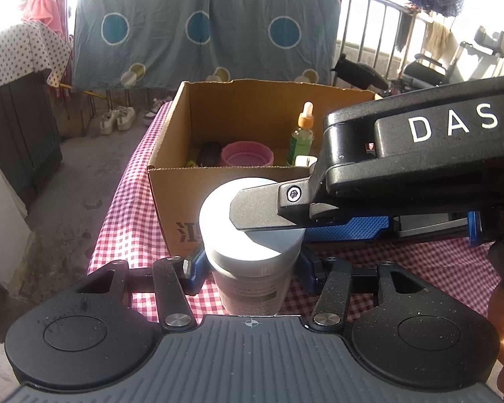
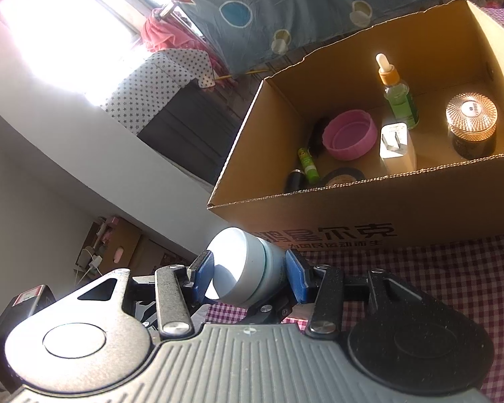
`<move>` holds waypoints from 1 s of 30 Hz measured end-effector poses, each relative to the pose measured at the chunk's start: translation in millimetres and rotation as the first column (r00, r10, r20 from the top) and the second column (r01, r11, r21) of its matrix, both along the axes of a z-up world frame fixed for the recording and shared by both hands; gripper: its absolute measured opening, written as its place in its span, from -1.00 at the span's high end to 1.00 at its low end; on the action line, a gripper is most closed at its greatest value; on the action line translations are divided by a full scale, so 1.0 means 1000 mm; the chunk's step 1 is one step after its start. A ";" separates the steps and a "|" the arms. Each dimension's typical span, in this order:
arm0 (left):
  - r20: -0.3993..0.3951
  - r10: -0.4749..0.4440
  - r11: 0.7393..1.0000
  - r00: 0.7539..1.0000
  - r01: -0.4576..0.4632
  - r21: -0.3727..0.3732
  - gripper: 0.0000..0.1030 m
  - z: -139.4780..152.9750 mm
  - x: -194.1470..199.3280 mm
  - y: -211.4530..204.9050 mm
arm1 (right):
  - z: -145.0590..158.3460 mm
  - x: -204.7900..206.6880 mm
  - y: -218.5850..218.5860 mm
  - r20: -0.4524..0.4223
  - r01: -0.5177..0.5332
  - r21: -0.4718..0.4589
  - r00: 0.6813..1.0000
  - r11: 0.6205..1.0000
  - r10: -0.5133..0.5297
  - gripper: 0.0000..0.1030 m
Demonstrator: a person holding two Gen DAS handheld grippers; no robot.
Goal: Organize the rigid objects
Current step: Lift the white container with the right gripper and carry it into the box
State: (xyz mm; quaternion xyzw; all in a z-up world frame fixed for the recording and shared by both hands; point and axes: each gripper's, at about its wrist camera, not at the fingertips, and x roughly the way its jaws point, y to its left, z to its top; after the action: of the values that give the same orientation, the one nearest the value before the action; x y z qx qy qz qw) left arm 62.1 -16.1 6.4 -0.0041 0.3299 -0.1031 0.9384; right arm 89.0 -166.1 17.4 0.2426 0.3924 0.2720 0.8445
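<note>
1. Left gripper point(image 1: 250, 263): blue pads sit on either side of the white-lidded jar point(image 1: 252, 235), low on its body. Contact looks likely but the pad faces are hidden behind the jar, so I cannot tell whether it is clamped or just close.
2. Jar stands upright on the checked surface point(image 1: 127, 208), just near of the cardboard box point(image 1: 171, 181) front wall.
3. Right gripper point(image 2: 248, 275) comes in sideways from the right, rolled over so its camera sees the jar lying across; its pads press the jar at the lid-body seam. Closed on the jar, by the look of it.
4. Box interior, left to right: green tube point(image 2: 308, 164), pink bowl point(image 2: 349, 134), white charger point(image 2: 396, 147), dropper bottle point(image 2: 398, 97), bronze-lidded jar point(image 2: 472, 124).
5. Risk, my judgement: two grips on one jar. If one pulls while the other holds, the lid may twist loose or the jar slip.
6. Risk: the box wall is high and close; a low lift would clip the rim, or the jar could land on the charger.
</note>
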 end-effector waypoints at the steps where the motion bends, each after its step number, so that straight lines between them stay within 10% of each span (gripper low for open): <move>1: 0.010 0.002 1.000 1.000 -0.002 0.001 -0.03 0.003 -0.003 0.000 | 0.005 -0.004 0.000 0.012 -0.002 0.003 1.000 1.000 0.002 0.02; 17: 0.270 -0.147 0.988 0.952 0.154 -0.003 -0.03 0.101 0.021 -0.042 | 0.125 -0.022 -0.047 0.346 0.089 -0.005 0.935 0.996 -0.082 0.02; 30: -0.024 -0.295 0.950 0.955 0.291 -0.111 -0.03 0.043 0.111 -0.101 | 0.060 0.057 -0.123 0.130 0.219 0.010 0.967 0.976 -0.219 0.02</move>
State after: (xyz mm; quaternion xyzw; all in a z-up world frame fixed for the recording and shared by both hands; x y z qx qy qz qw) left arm 173.0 -116.7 49.0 -0.0069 0.3399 -0.2584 0.9042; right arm 146.5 -289.2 77.4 0.2644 0.3079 0.1915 0.8936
